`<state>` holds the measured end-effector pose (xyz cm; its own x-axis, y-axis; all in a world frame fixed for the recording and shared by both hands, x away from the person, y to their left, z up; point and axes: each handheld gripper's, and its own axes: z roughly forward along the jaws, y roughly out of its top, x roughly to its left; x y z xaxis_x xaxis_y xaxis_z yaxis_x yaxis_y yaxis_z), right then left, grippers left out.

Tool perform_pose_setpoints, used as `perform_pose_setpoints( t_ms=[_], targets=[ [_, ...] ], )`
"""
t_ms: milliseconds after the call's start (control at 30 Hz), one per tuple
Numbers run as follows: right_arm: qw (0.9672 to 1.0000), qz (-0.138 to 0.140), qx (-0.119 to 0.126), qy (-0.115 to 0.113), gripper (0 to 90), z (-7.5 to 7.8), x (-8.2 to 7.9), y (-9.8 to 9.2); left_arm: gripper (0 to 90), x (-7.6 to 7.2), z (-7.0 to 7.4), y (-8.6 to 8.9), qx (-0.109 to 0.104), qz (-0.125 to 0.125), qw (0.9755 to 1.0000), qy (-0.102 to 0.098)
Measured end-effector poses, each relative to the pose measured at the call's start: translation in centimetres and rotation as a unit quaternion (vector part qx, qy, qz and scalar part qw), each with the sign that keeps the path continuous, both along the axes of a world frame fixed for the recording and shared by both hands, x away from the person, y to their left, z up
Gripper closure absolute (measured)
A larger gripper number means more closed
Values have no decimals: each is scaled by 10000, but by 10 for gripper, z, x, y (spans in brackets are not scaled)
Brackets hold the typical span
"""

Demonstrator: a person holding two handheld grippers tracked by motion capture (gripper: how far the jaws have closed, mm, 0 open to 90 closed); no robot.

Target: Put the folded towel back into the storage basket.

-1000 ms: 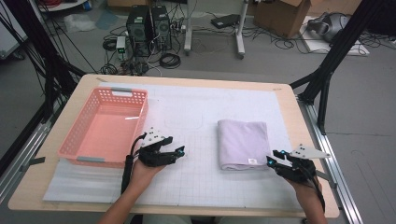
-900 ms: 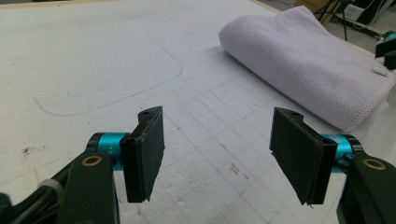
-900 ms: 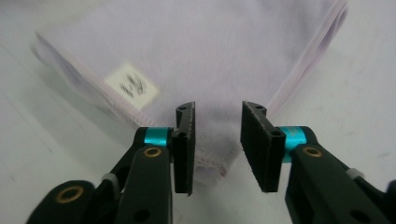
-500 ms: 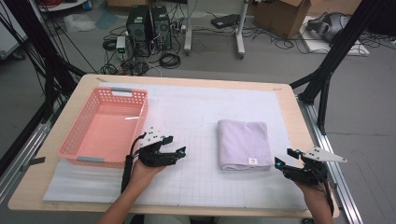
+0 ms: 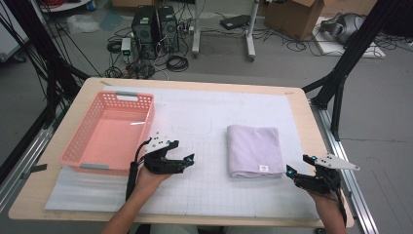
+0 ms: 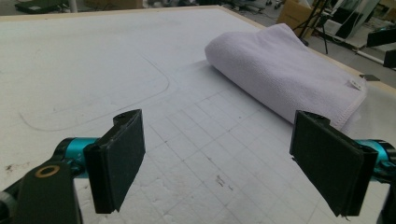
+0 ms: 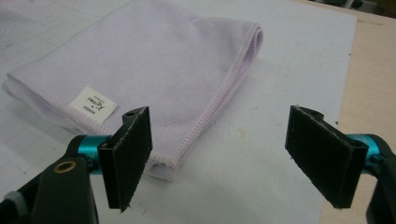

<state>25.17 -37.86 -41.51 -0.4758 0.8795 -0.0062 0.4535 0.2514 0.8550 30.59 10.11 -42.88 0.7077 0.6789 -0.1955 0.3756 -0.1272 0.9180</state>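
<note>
A folded lilac towel (image 5: 254,150) with a small white label lies flat on the white gridded mat (image 5: 209,122), right of centre. My left gripper (image 5: 190,160) rests on the mat between the pink basket (image 5: 108,133) and the towel, pointing at the towel; its jaws have just been opening and stand open with nothing between them (image 6: 219,161). My right gripper (image 5: 297,165) sits just off the towel's near right corner. Its jaws have also just been opening and are open and empty (image 7: 217,154); the towel's corner (image 7: 159,70) lies just beyond them.
The pink plastic basket stands empty at the left of the mat. The wooden table edge (image 5: 316,131) runs close on the right, with a metal rail and black frame legs beyond. Cables and computer cases sit on the floor behind the table.
My right gripper has drawn back from the towel's near right corner toward the table edge, and its jaws have spread. The left gripper stays put with its jaws wider. The towel has not moved.
</note>
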Motion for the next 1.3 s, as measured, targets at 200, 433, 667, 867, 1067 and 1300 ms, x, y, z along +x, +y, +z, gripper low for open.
perform_pose_setpoints(
  t_ms=[200,433,667,867,1067,1300],
  targets=[
    [10000,77,-9,28,221,0,1,2,229,1,-3,-2,107,-76,9999,0],
    [9997,181,-77,132,221,-4,4,5,204,1,-4,-5,44,-164,9999,19],
    [9996,251,-63,127,221,-3,4,7,210,2,-1,-21,338,-145,9993,-10],
    [9994,307,-73,168,221,-3,4,9,197,9,5,-36,124,-270,9995,-74],
    [9994,306,-67,155,221,-3,4,9,195,25,13,-55,109,-377,9992,110],
    [9994,305,-25,180,221,-3,5,7,212,40,15,-87,151,-621,9974,323]
  ],
)
